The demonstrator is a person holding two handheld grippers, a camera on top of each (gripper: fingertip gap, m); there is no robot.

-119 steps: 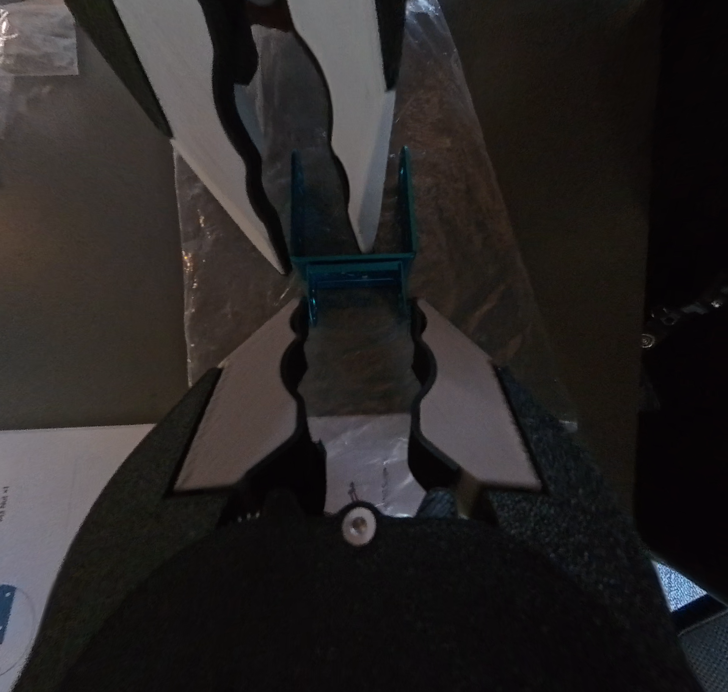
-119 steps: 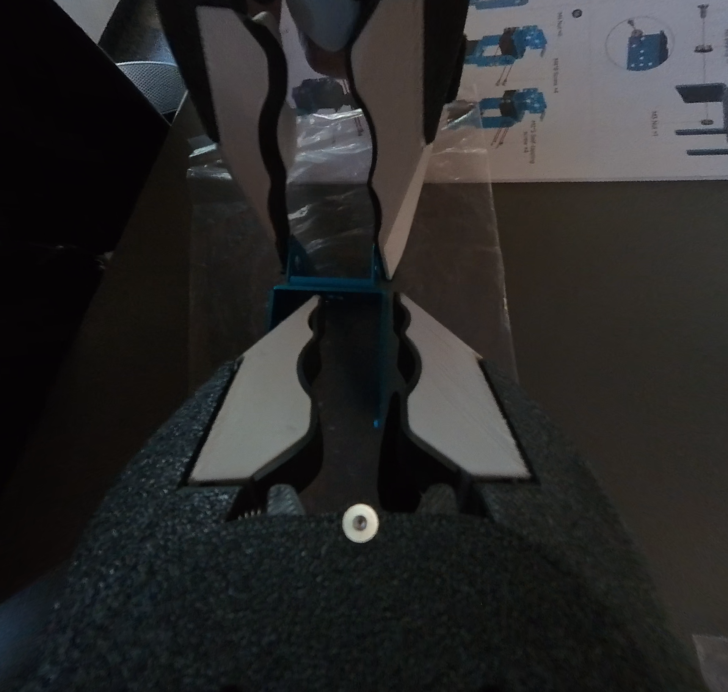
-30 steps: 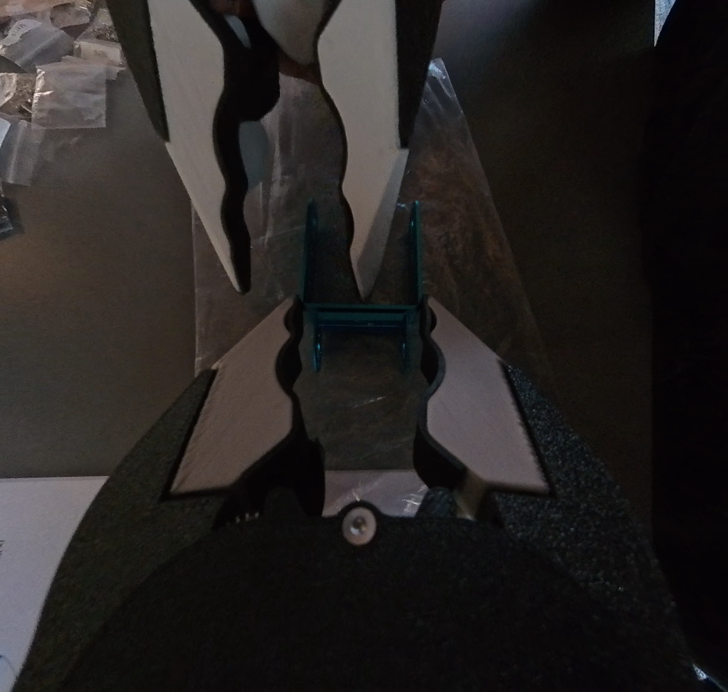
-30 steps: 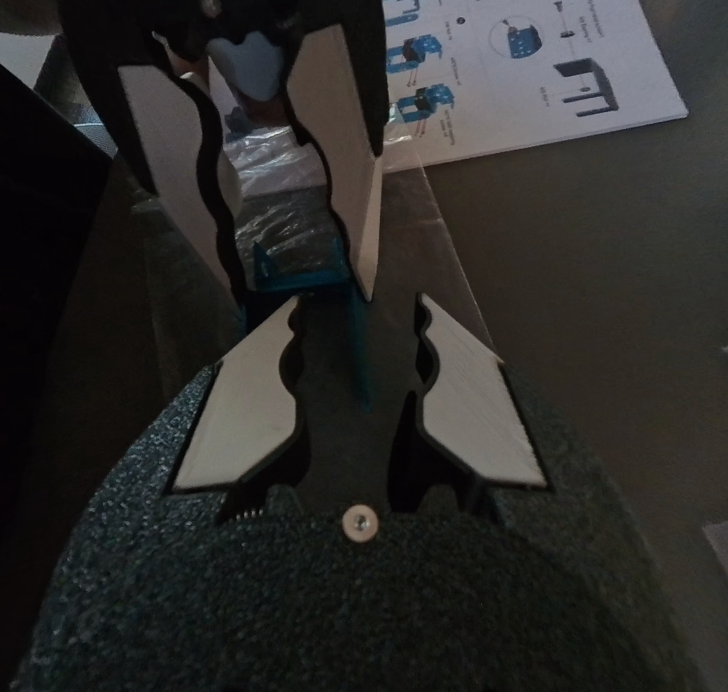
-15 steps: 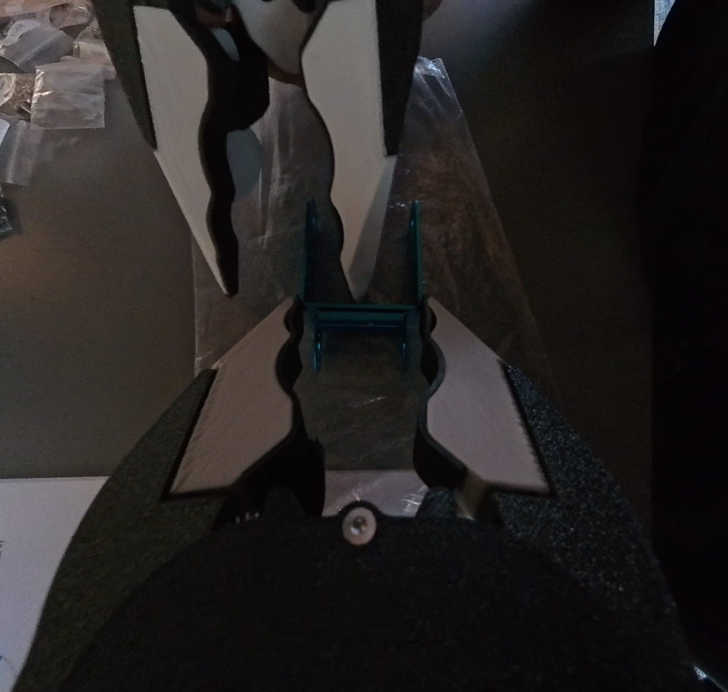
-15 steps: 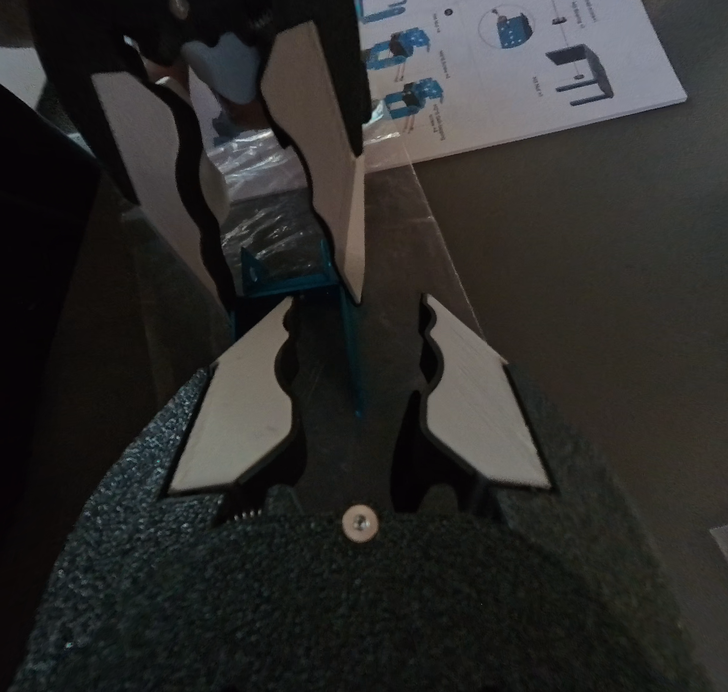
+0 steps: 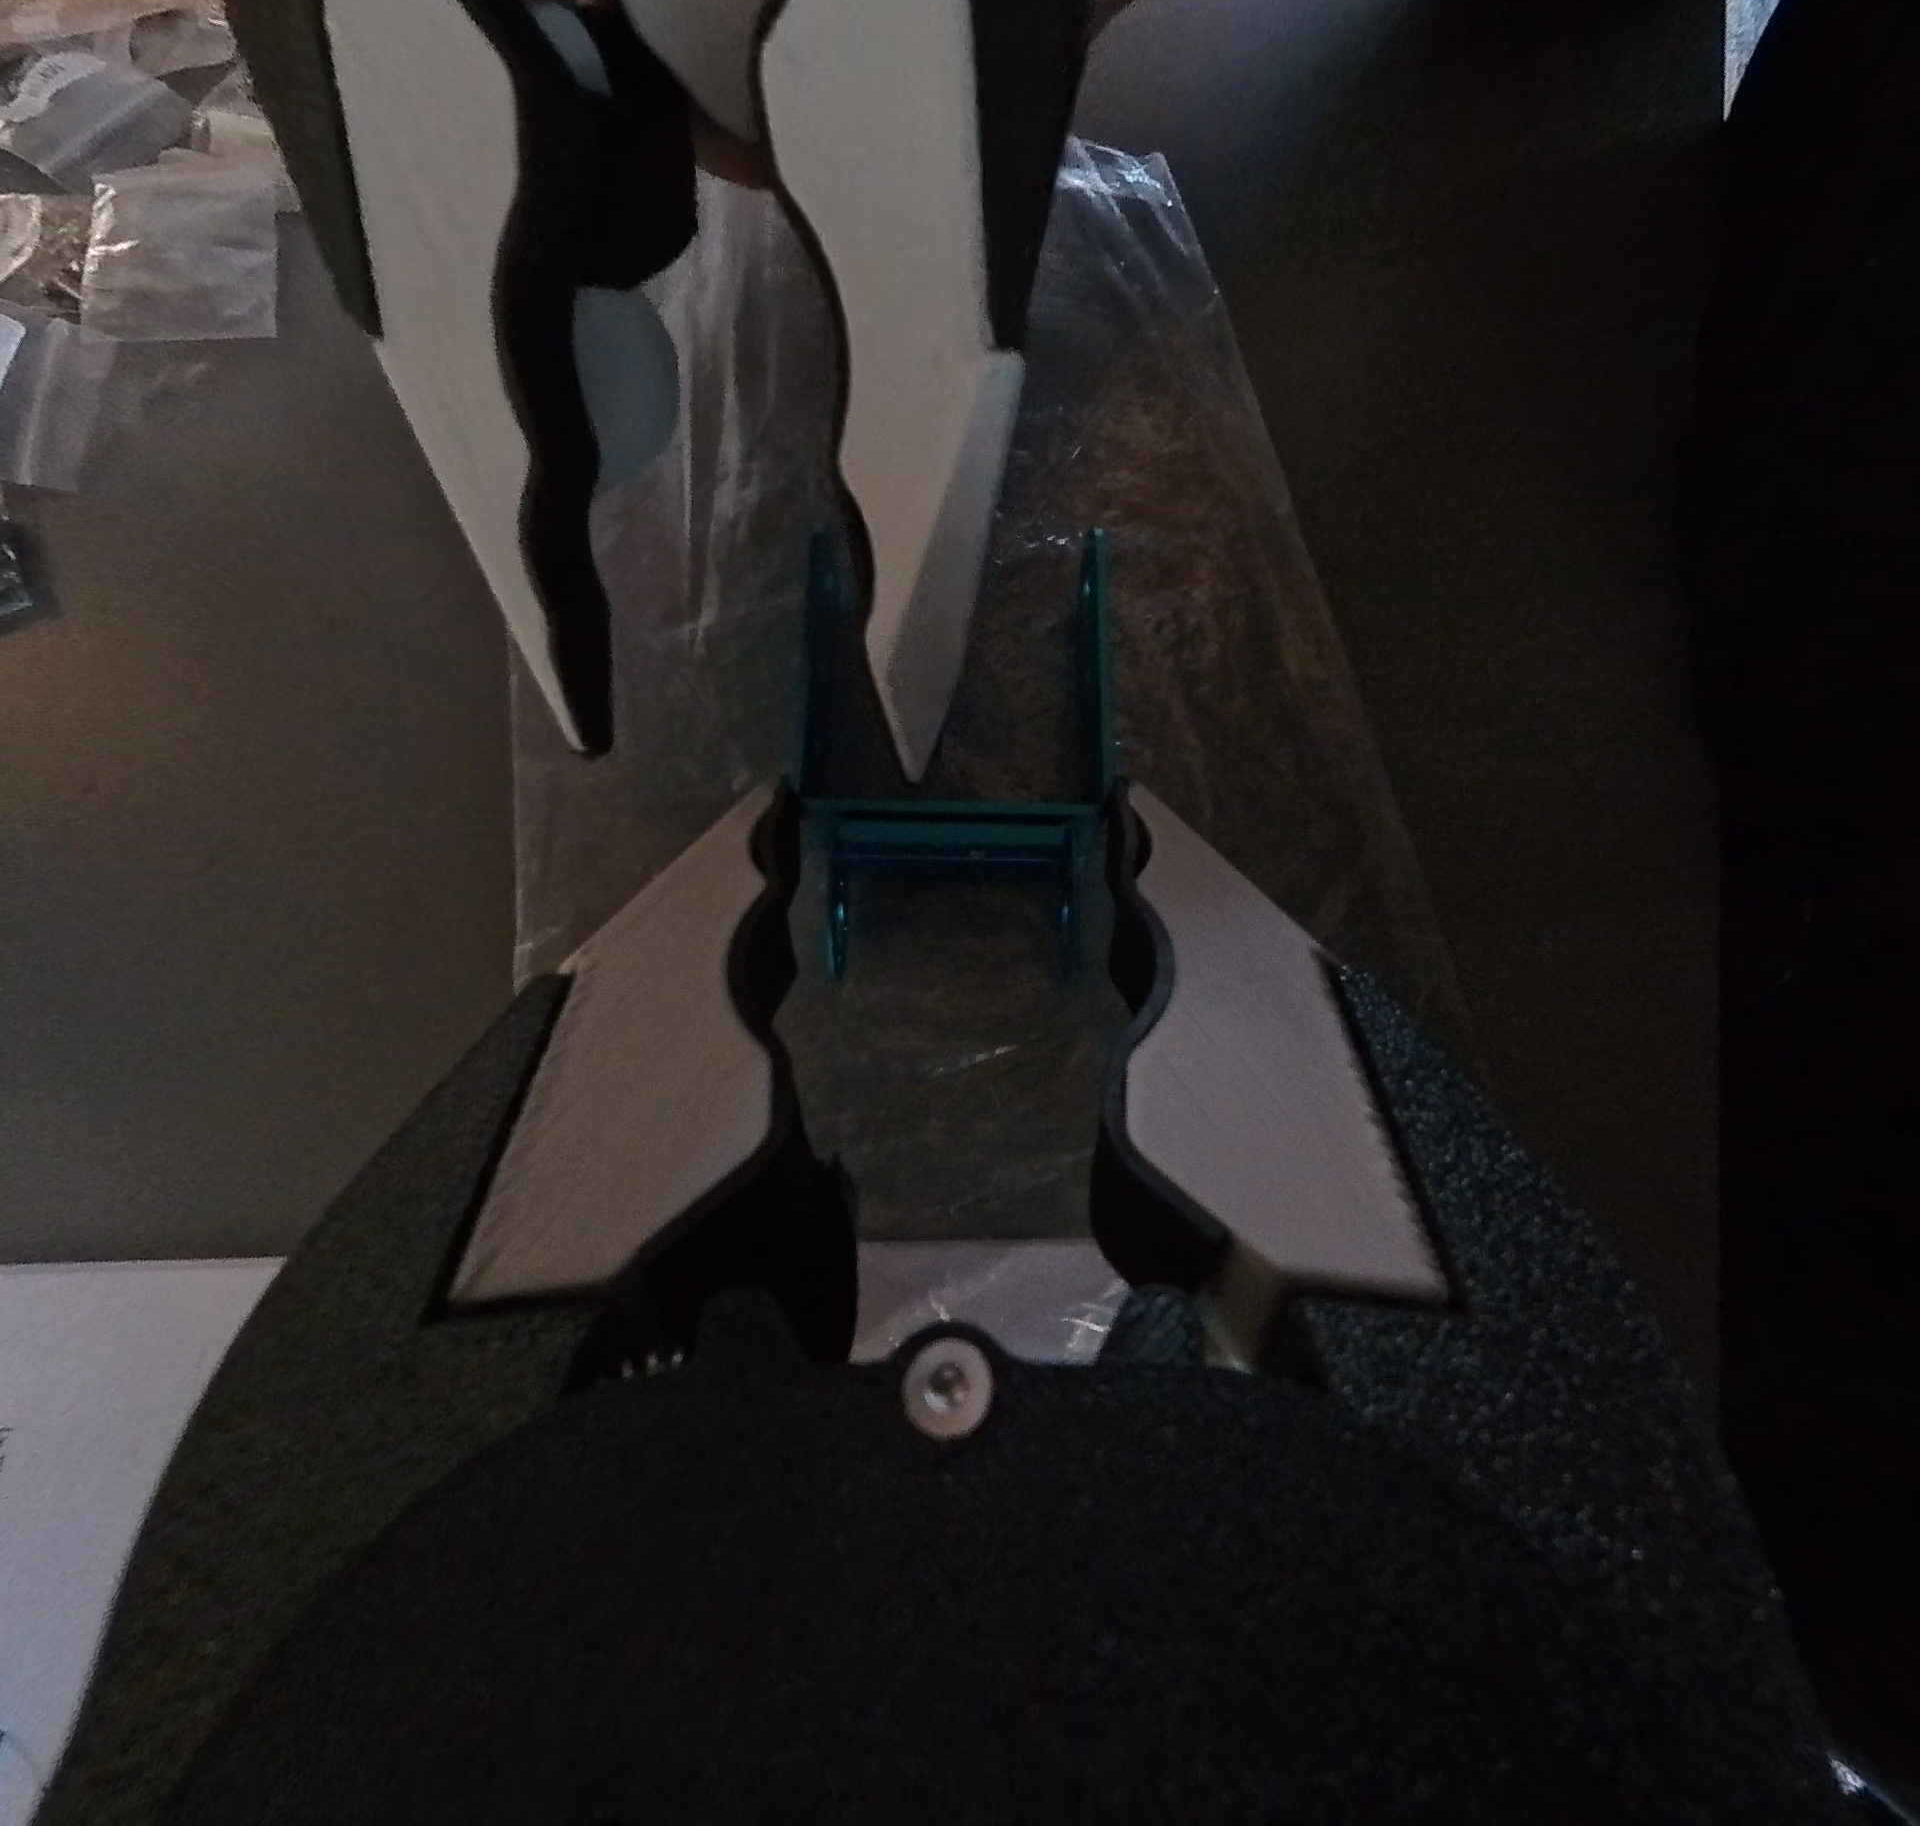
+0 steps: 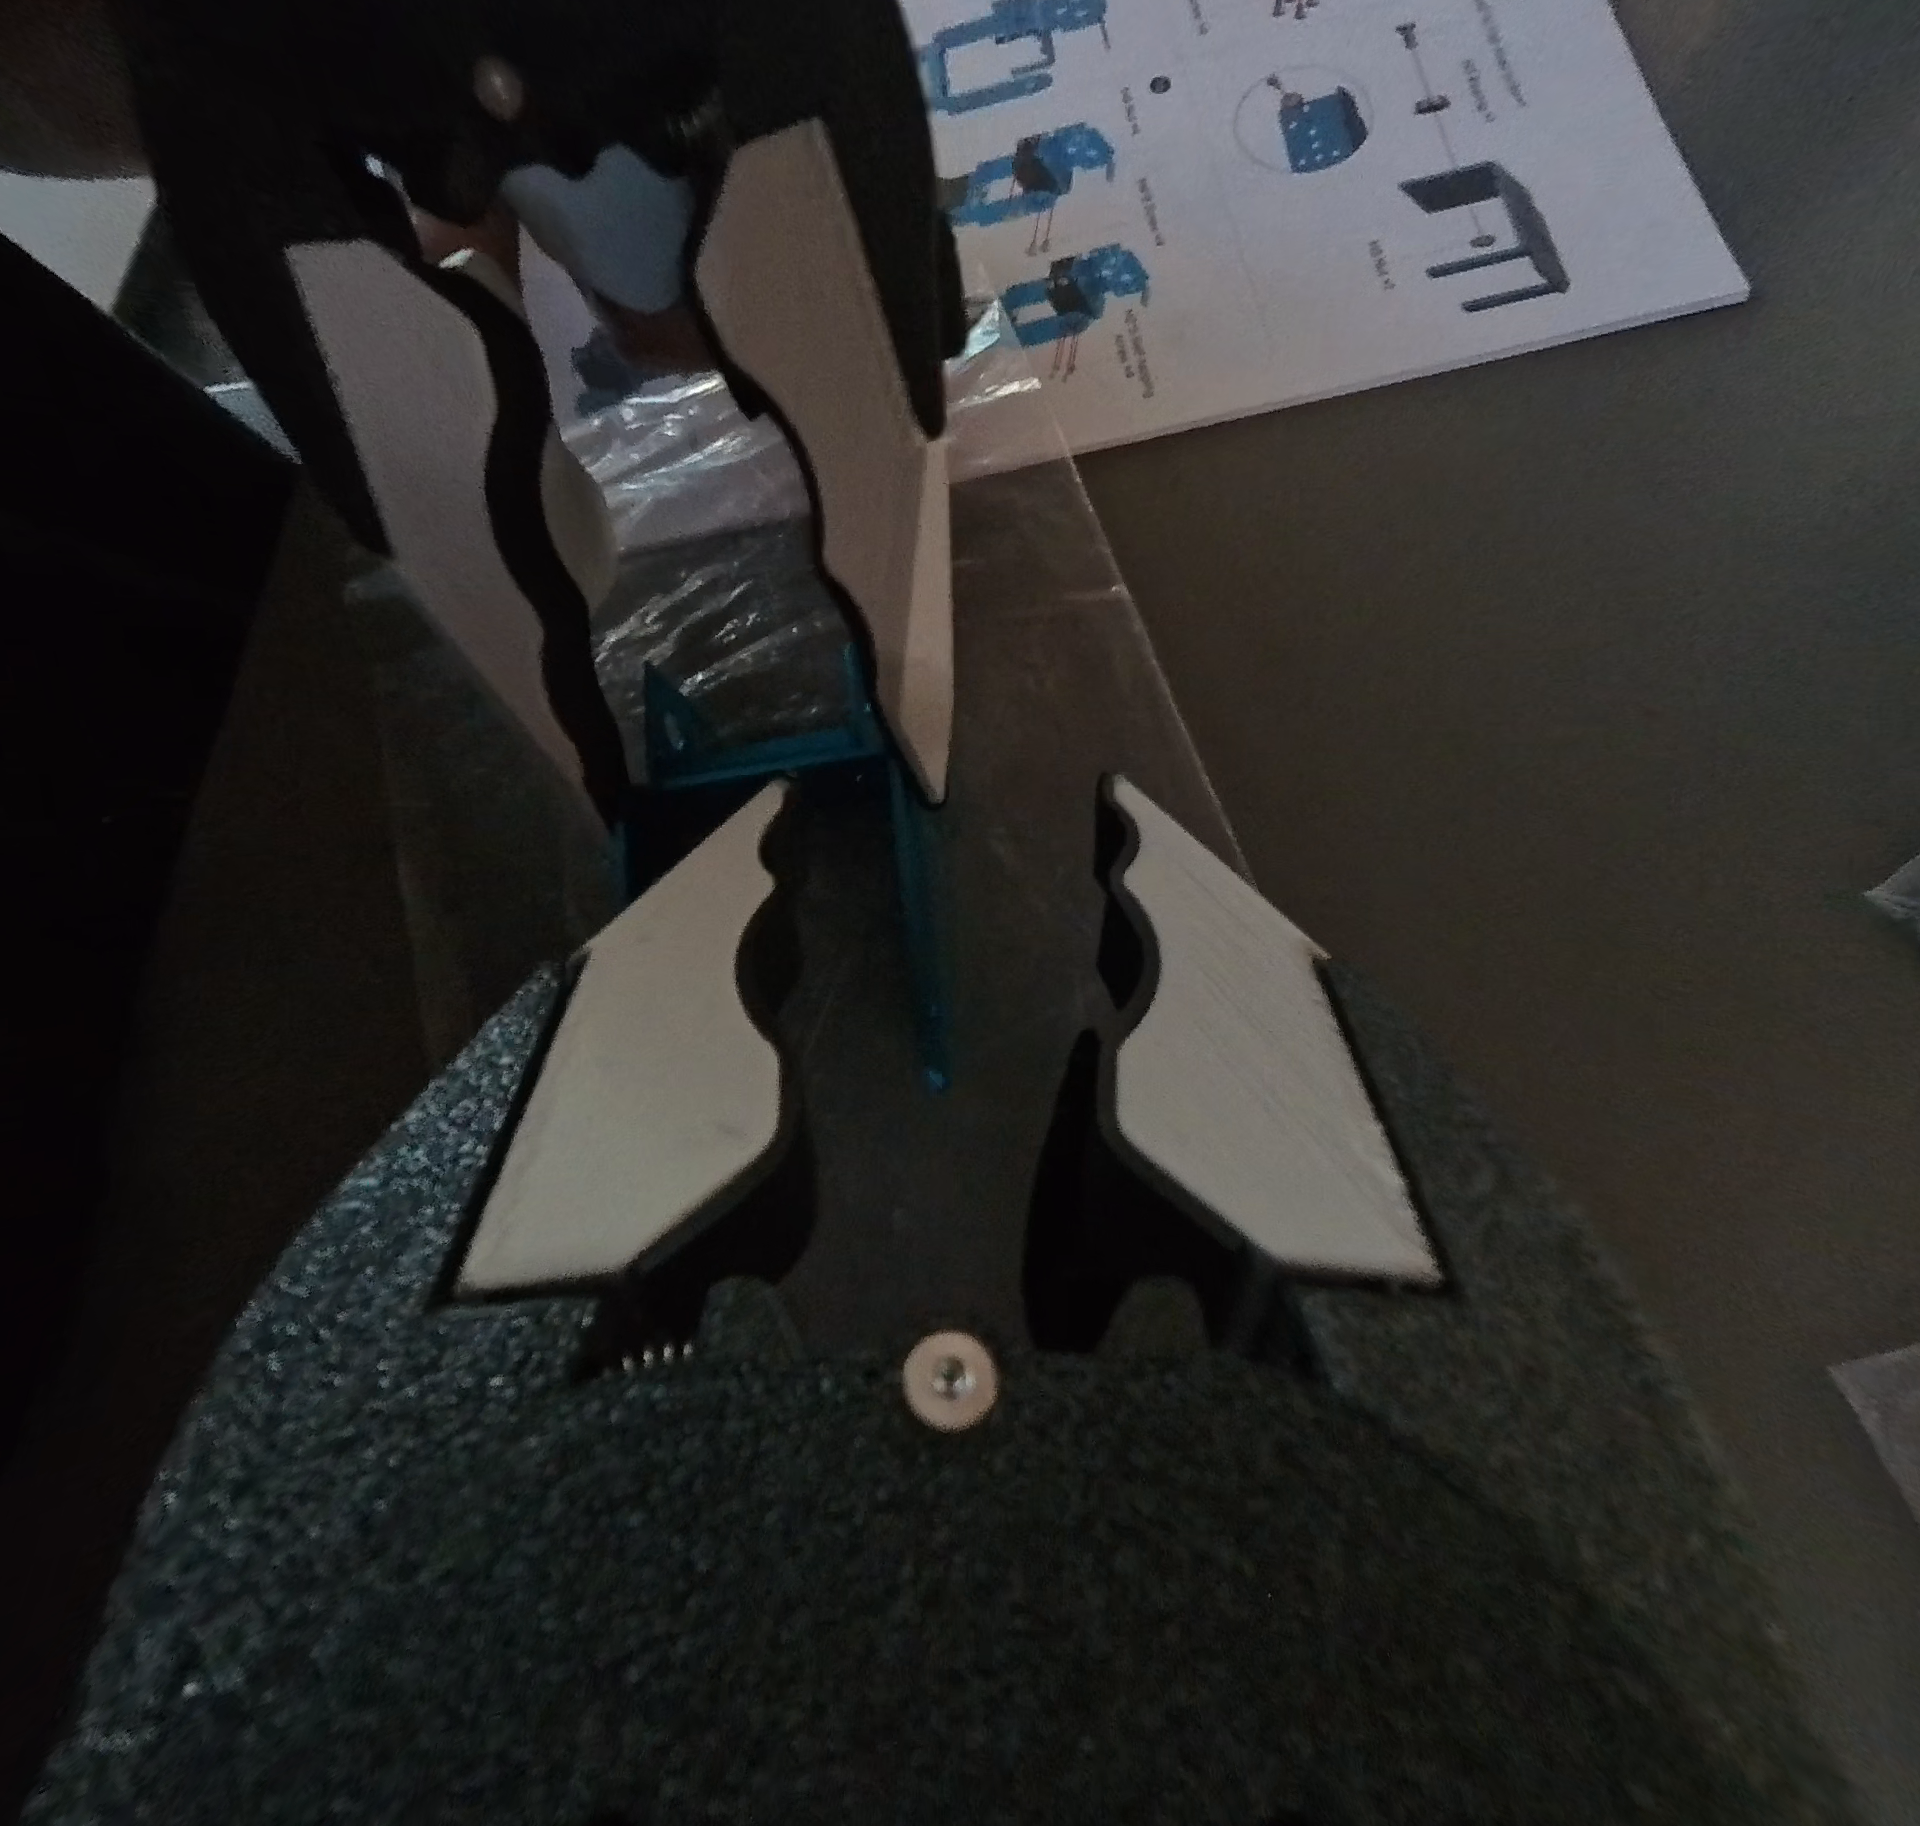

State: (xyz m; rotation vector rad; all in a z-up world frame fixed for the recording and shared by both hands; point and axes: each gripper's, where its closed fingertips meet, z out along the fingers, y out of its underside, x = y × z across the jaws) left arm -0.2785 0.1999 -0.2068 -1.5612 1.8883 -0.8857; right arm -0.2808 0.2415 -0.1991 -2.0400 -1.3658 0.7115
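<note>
My left gripper (image 7: pixel 951 802) is shut on a small blue metal U-shaped bracket (image 7: pixel 951 829), its fingertips pressing the bracket's two sides. My right gripper (image 8: pixel 945 789) is open. One leg of the bracket (image 8: pixel 925 945) reaches between its fingers without being gripped. In the left wrist view the right gripper (image 7: pixel 748 753) comes in from the top, jaws apart, one tip between the bracket's far legs. In the right wrist view the left gripper (image 8: pixel 769 784) comes in from the top, clamped on the bracket. A clear plastic bag (image 7: pixel 1195 529) lies under both.
A white instruction sheet (image 8: pixel 1351 166) with blue part drawings lies on the dark table beyond the bag, and also shows in the left wrist view (image 7: pixel 104 1413). Several small clear bags of parts (image 7: pixel 125 218) lie at the far left. A large black object (image 7: pixel 1818 841) stands alongside.
Four seconds ago both grippers were closed on the bracket. The right gripper has since opened, let go and drifted a little aside. The left gripper still holds the bracket.
</note>
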